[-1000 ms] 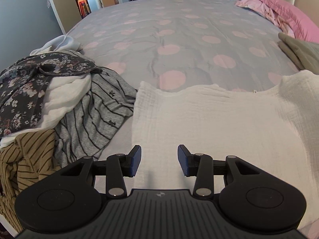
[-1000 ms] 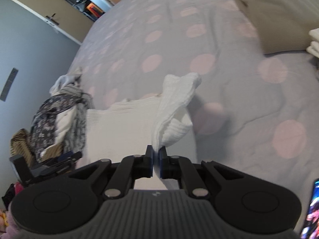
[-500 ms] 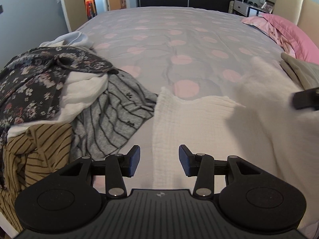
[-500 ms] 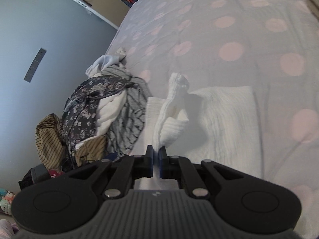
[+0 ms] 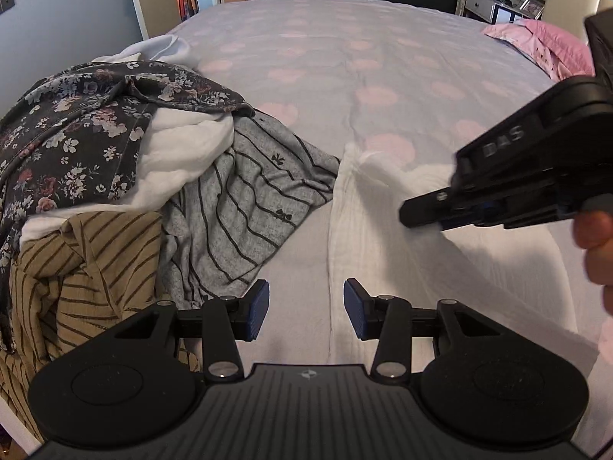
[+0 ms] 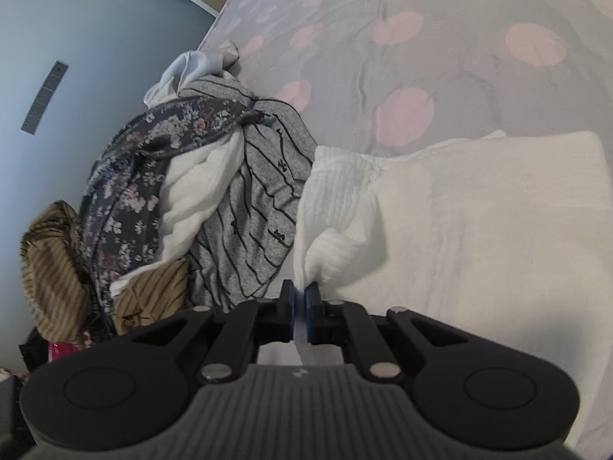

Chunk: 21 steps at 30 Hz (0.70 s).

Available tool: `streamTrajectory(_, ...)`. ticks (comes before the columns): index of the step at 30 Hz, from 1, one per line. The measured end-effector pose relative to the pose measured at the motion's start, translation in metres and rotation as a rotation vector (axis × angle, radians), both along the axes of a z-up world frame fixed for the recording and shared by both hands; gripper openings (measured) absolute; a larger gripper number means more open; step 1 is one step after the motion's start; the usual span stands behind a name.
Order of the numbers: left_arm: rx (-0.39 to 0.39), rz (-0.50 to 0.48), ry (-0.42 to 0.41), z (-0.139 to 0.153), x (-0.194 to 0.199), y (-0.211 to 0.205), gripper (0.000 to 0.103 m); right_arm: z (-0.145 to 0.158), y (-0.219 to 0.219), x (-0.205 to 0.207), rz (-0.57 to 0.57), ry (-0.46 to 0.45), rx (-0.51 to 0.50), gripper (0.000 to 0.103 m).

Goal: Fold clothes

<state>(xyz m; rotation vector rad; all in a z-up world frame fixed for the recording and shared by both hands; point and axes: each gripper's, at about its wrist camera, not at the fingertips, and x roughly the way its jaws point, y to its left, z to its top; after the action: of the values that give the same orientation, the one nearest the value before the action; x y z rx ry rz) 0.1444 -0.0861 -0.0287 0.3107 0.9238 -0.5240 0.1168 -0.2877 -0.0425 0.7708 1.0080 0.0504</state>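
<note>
A white textured garment (image 5: 440,268) lies flat on the bed, also in the right wrist view (image 6: 479,222). My right gripper (image 6: 300,306) is shut on a fold of the white garment, holding its sleeve over the garment's left part; it shows in the left wrist view (image 5: 417,214) above the cloth. My left gripper (image 5: 305,308) is open and empty, low over the garment's near left edge.
A pile of clothes sits at the left: a dark floral piece (image 5: 84,130), a grey striped top (image 5: 249,199), a tan striped piece (image 5: 76,291). The bedspread (image 5: 364,57) is grey with pink dots. Pink pillows (image 5: 544,46) lie far right.
My right gripper has carried the white sleeve leftward across the garment toward its left edge. My left gripper stays open and has shifted slightly back and left.
</note>
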Motion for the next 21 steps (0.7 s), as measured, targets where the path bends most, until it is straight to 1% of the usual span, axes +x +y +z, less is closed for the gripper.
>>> streamTrajectory(1, -0.002, -0.004, -0.001, 0.0, 0.0, 0.0, 0.042, -0.001, 0.003, 0.002, 0.009, -0.002, -0.018, 0.012)
streamTrajectory(2, -0.005, -0.008, -0.001, 0.001, -0.001, 0.0, 0.042, -0.002, 0.006, 0.004, 0.021, -0.006, -0.028, 0.016)
streamTrajectory(3, -0.008, -0.011, -0.003, 0.001, -0.001, 0.0, 0.043, -0.002, 0.008, 0.005, 0.03, -0.011, -0.024, 0.024)
streamTrajectory(5, -0.016, -0.013, -0.005, 0.004, -0.002, -0.001, 0.043, 0.003, 0.007, 0.002, 0.034, -0.036, -0.016, 0.032)
streamTrajectory(7, -0.033, -0.019, -0.005, 0.007, -0.004, 0.001, 0.044, 0.011, 0.006, -0.005, 0.038, -0.068, -0.019, 0.032)
streamTrajectory(10, -0.059, -0.04, 0.003, 0.011, -0.01, 0.0, 0.044, 0.027, 0.0, -0.023, 0.054, -0.106, -0.059, 0.04)
streamTrajectory(11, -0.067, -0.048, 0.006, 0.013, -0.012, 0.0, 0.045, 0.031, -0.002, -0.031, 0.057, -0.114, -0.078, 0.045)
streamTrajectory(12, -0.07, -0.056, 0.005, 0.014, -0.015, 0.0, 0.045, 0.035, -0.005, -0.041, 0.056, -0.12, -0.103, 0.047)
streamTrajectory(14, -0.072, -0.074, 0.005, 0.016, -0.022, -0.002, 0.045, 0.037, -0.009, -0.065, 0.046, -0.134, -0.162, 0.047)
streamTrajectory(18, -0.1, -0.11, 0.044, 0.016, -0.035, -0.006, 0.045, 0.036, -0.01, -0.117, 0.004, -0.172, -0.297, 0.049)
streamTrajectory(19, -0.109, -0.117, 0.057, 0.016, -0.038, -0.007, 0.045, 0.034, -0.009, -0.131, -0.012, -0.184, -0.323, 0.051)
streamTrajectory(21, -0.127, -0.121, 0.086, 0.015, -0.042, -0.008, 0.046, 0.029, -0.007, -0.156, -0.034, -0.202, -0.34, 0.054)
